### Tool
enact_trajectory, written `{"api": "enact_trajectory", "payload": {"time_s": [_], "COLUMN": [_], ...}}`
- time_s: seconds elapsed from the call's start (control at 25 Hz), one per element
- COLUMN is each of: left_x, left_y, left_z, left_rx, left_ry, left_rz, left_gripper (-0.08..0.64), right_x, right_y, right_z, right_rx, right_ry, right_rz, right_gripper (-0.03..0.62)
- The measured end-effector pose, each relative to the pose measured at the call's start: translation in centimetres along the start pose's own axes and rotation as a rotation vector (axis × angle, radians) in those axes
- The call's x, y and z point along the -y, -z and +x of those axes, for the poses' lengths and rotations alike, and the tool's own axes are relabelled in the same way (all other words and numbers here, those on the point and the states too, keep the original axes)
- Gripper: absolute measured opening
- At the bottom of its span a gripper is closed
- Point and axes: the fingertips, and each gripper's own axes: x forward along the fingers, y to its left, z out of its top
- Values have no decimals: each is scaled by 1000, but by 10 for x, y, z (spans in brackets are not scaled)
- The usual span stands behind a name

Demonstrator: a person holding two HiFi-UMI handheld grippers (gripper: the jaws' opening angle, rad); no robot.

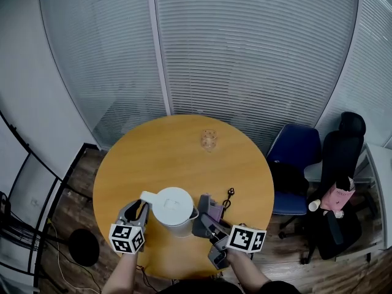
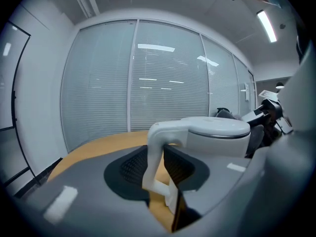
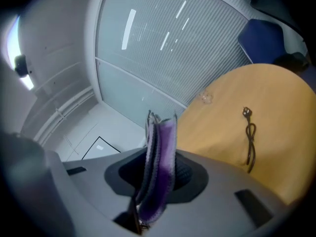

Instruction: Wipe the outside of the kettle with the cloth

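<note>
A white kettle (image 1: 173,208) stands on the near side of the round wooden table (image 1: 153,155). My left gripper (image 1: 139,211) reaches in from the kettle's left. Its jaws are shut on the kettle's white handle (image 2: 157,152), which stands upright between the pads, and the lidded body (image 2: 217,135) shows just beyond. My right gripper (image 1: 207,218) hovers close to the kettle's right side. It is shut on a folded purple cloth (image 3: 159,172) that sticks up between its jaws. The same cloth (image 1: 215,212) appears as a purple patch in the head view.
A black power cable (image 1: 228,198) lies on the table right of the kettle, also in the right gripper view (image 3: 251,142). A small clear glass (image 1: 209,140) stands at the far side. A blue chair (image 1: 297,158) and a black chair (image 1: 340,158) stand off the table's right.
</note>
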Motion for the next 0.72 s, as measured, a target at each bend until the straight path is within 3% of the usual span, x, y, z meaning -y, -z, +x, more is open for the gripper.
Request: {"api": "enact_trajectory", "payload": {"time_s": [0.28,0.36,0.48,0.72], "left_x": [0,1,8,10], "left_y": [1,4,17,22], "left_z": [2,4,9,13], "left_rx": [12,-3,-72,-89], "left_ry": [-11,-14,5,-1], "left_rz": [-47,-50,-23,-30], "left_gripper": [102,95,9,9], "right_x": [40,51,74,124], "right_y": [30,37,50,84], "right_z": [15,18,23,31], "right_rx": [-62,-88,-135,-228], "right_ry": [46,78,138,263], "right_rz": [62,43,27,32], "right_gripper": [101,101,101,101]}}
